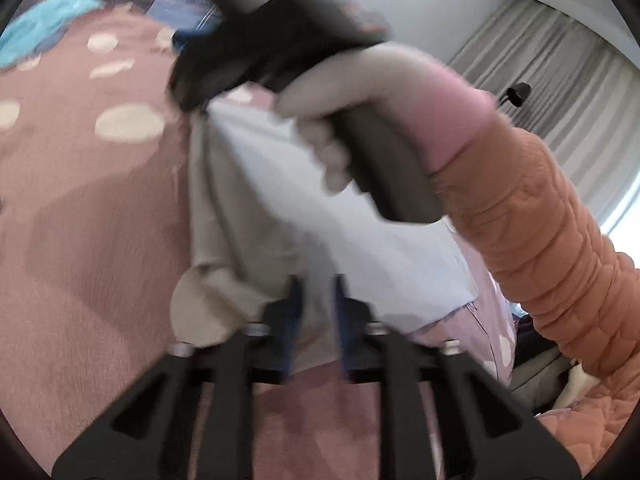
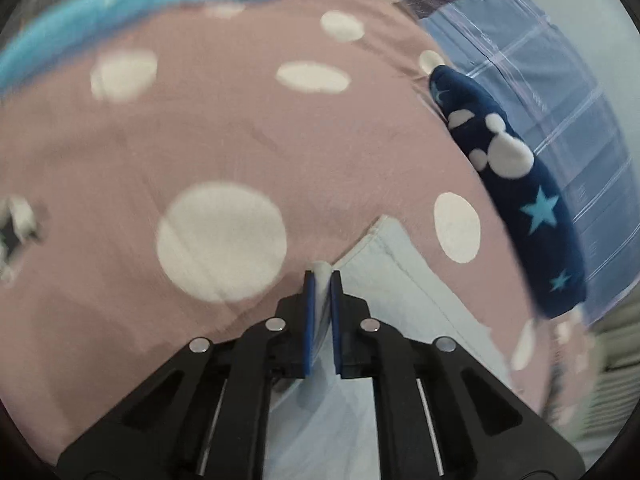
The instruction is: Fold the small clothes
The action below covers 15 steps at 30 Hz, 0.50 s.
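Both grippers, left (image 1: 316, 292) and right (image 2: 322, 280), pinch the pale blue garment (image 1: 360, 232) over the pink spotted sheet (image 2: 200, 128).

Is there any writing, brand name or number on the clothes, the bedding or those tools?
None can be read.
Pink sheet: white dots only.
Navy cloth: stars and white mouse-head shapes, no words.
Pale garment: plain.
Right tool: a reddish mark, too blurred to read.

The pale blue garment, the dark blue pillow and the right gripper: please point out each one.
pale blue garment (image 2: 400, 264): right wrist view, on its hemmed corner.
dark blue pillow (image 2: 532, 216): right wrist view, near its star.
right gripper (image 2: 322, 276): right wrist view, between the fingertips.
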Motion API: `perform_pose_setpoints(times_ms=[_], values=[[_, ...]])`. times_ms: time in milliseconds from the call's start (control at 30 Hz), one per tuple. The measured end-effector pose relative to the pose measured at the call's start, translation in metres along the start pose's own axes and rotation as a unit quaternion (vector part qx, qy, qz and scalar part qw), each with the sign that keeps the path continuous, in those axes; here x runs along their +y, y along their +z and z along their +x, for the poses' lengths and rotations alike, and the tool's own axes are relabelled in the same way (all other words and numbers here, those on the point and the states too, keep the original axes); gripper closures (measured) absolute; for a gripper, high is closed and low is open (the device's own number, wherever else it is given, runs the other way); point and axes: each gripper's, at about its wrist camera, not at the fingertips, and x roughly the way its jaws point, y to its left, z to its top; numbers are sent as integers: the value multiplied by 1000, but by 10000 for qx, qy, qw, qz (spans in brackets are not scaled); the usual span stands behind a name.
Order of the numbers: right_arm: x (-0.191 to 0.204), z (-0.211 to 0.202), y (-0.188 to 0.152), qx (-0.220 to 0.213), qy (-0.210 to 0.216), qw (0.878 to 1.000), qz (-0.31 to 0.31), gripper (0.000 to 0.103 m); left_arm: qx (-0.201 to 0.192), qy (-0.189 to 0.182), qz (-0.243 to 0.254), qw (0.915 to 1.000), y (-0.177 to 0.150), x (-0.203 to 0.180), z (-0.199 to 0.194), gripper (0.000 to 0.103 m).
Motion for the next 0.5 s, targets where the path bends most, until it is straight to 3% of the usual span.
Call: perform_pose_setpoints(times_ms=[167,233,500], values=[[-50,1,4,-242,1190,9863,1113,100,34,150,71,9999,-13,4,-15,99],[-53,9,2,-160,1326,9829,1266,100,8,220,72,9997,-14,8,-19,99],[-50,-2,7,-567,1396,9795,1338,100,6,407,276,9988,-21,6,-34,99]])
